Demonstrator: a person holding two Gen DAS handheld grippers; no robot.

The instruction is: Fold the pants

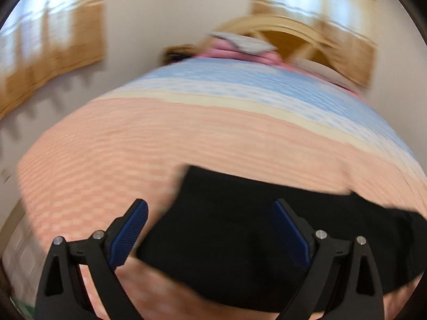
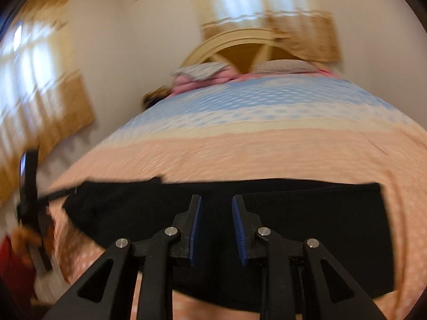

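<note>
Black pants [image 1: 226, 240] lie spread on a peach and blue bed cover [image 1: 120, 146]. In the left wrist view my left gripper [image 1: 210, 203] hovers over their left part, open wide, with nothing between its blue pads [image 1: 133, 229]. In the right wrist view the pants [image 2: 320, 213] stretch as a wide black band across the bed cover [image 2: 240, 154]. My right gripper [image 2: 216, 198] is above their middle, its pads a narrow gap apart and nothing pinched between them. Both views are blurred by motion. The left gripper [image 2: 30, 186] shows as a dark smear at the left edge of the right wrist view.
Pink and grey pillows [image 2: 202, 76] lie at the bed's far end against a curved wooden headboard [image 2: 240, 45]. Curtained windows [image 2: 267, 2] are in the white walls behind and to the left. A hand and a red sleeve [image 2: 13, 261] show at the lower left.
</note>
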